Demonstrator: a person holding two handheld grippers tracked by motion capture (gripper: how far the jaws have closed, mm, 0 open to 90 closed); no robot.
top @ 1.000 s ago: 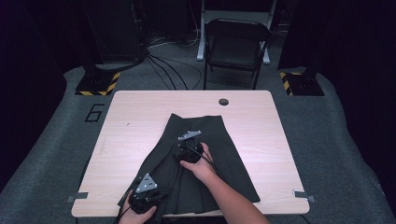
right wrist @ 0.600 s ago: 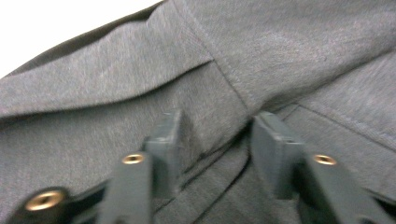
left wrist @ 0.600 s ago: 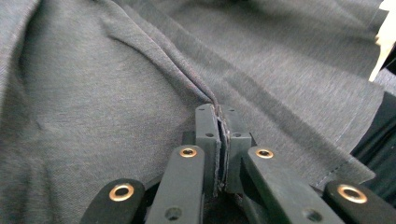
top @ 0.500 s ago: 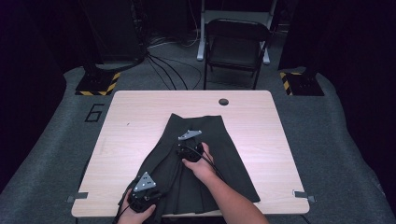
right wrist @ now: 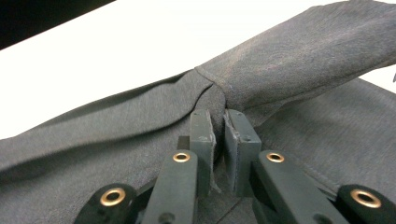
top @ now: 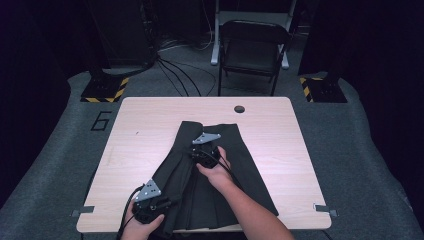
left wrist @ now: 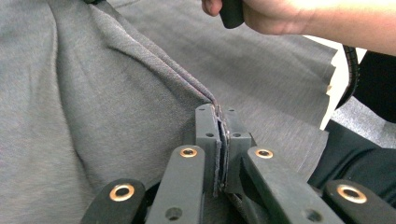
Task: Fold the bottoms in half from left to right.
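Bare table [top: 150,130] left, right, beyond skirt [top: 250,165]; chair [top: 252,50] well beyond.

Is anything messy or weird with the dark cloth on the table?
A little messy. The dark skirt lies crooked on the table, its near edge hanging over the front. It is bunched into ridges where the left gripper and right gripper pinch folds of it. I see no tear or spill.

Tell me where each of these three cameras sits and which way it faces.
High view: above the person's side, facing forward and down on the table; both forearms, left claw, right claw.
Left gripper view: rides the left claw, shut on the dark skirt; right hand beyond.
Right gripper view: rides the right claw, pinching a fold.
All share the skirt.
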